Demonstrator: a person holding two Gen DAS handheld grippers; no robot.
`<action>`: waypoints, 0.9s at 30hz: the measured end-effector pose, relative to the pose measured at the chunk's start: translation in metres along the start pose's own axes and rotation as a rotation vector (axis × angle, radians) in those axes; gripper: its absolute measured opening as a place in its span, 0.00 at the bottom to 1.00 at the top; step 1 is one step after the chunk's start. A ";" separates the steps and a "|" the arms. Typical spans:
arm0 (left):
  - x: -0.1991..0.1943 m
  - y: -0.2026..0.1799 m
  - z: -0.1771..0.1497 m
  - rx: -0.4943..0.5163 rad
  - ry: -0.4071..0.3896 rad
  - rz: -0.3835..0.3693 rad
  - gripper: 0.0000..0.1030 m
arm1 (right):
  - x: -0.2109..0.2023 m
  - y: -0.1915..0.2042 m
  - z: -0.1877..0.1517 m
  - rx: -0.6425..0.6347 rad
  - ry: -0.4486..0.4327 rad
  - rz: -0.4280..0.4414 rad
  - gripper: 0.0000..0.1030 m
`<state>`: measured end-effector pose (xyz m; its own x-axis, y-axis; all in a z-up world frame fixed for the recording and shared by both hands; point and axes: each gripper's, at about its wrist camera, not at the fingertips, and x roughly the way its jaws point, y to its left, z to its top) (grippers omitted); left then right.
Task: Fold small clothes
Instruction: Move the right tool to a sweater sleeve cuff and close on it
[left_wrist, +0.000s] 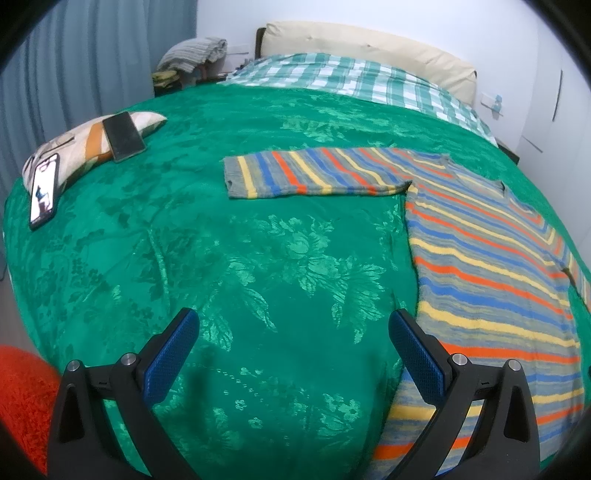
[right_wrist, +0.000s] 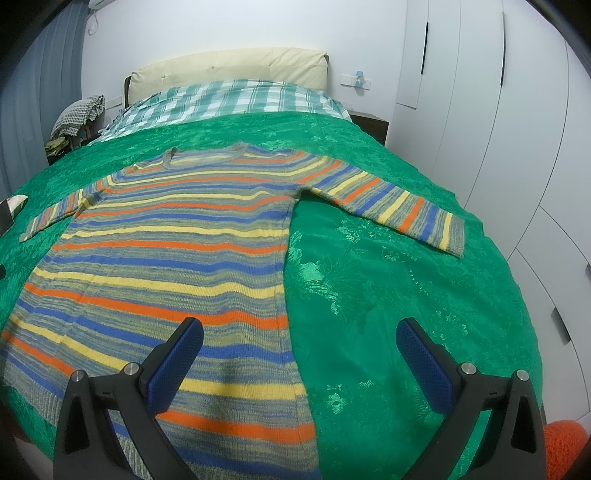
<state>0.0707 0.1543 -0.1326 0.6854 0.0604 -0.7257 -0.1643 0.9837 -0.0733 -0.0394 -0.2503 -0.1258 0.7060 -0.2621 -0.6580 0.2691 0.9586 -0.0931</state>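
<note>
A small striped knit sweater (right_wrist: 159, 258) in grey, blue, yellow and orange lies flat on the green bedspread (right_wrist: 388, 295), both sleeves spread out sideways. In the left wrist view the sweater (left_wrist: 487, 266) is at the right, its left sleeve (left_wrist: 314, 173) stretched toward the middle. My left gripper (left_wrist: 293, 354) is open and empty, over the bedspread just left of the sweater's hem side. My right gripper (right_wrist: 299, 360) is open and empty, over the sweater's lower right edge. The right sleeve (right_wrist: 391, 206) lies ahead of it.
A patterned pillow (left_wrist: 81, 147) with two phones (left_wrist: 123, 136) on it lies at the bed's left edge. A checked blanket (right_wrist: 229, 99) and cream headboard (right_wrist: 229, 66) are at the far end. White wardrobes (right_wrist: 498, 129) stand on the right. An orange rug (left_wrist: 22, 398) lies beside the bed.
</note>
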 end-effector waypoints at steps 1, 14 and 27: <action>0.000 0.000 0.000 -0.001 0.001 0.000 1.00 | 0.000 0.000 0.000 0.000 0.001 0.000 1.00; -0.022 0.004 0.005 -0.002 -0.057 -0.023 1.00 | 0.000 -0.031 0.014 0.172 0.026 0.088 1.00; -0.002 0.004 0.000 -0.019 0.008 0.016 1.00 | 0.125 -0.267 0.079 0.752 0.200 0.212 0.96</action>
<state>0.0690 0.1581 -0.1316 0.6770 0.0742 -0.7322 -0.1883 0.9792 -0.0749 0.0285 -0.5482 -0.1244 0.6802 0.0101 -0.7329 0.5615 0.6356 0.5299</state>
